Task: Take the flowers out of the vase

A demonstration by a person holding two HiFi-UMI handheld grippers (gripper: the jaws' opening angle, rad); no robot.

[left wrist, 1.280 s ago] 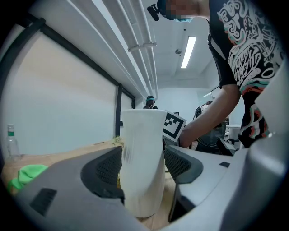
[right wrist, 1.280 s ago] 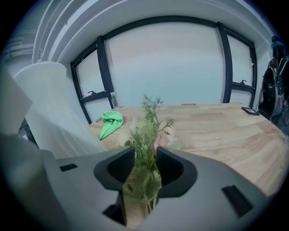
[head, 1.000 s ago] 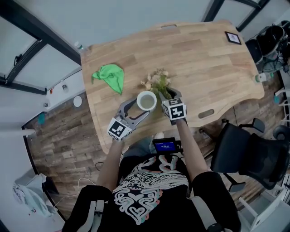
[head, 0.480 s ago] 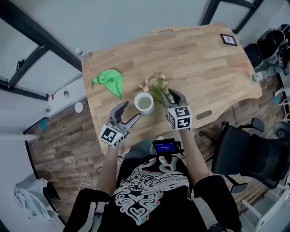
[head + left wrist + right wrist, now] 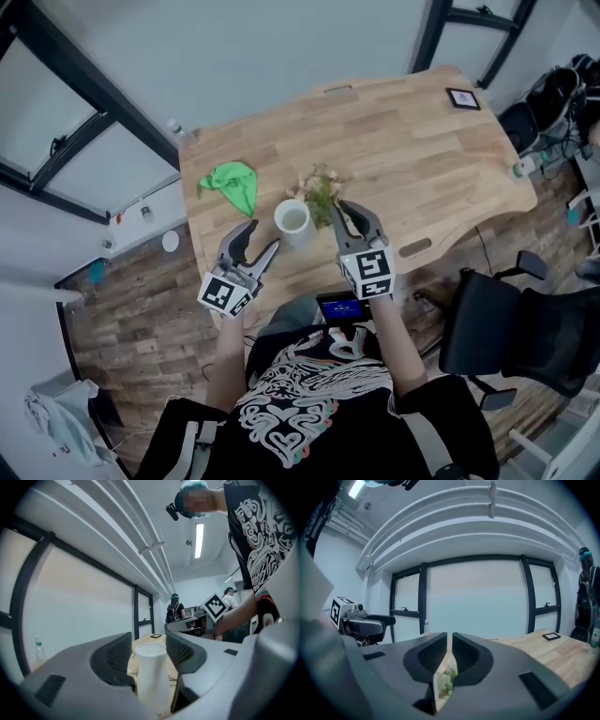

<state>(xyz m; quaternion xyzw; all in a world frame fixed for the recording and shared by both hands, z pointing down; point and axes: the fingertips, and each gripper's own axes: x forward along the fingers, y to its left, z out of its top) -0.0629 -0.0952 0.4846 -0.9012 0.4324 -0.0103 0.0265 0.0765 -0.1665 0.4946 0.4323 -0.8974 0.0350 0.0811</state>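
Observation:
The white vase [image 5: 292, 220] stands upright on the wooden table [image 5: 412, 159], and its mouth looks empty. My left gripper [image 5: 262, 236] hangs open just short of it. Its jaws have just been closing a little. In the left gripper view the vase [image 5: 152, 677] shows through the gap of the left gripper [image 5: 149, 639], with no grip on it. The small bunch of pale flowers [image 5: 319, 187] is right of the vase. My right gripper [image 5: 352, 211] has just been closing and is shut on them. In the right gripper view the flowers [image 5: 445, 681] sit pinched in the right gripper [image 5: 450, 641].
A green cloth [image 5: 230, 180] lies at the table's left. A small black frame [image 5: 463, 97] sits at the far right corner. An office chair [image 5: 506, 328] stands right of the person. Other people [image 5: 175, 606] stand far off in the room.
Both grippers have risen and drawn back toward the person. The left gripper's jaws, earlier around the vase, have come off it. The right jaws have narrowed on the flowers.

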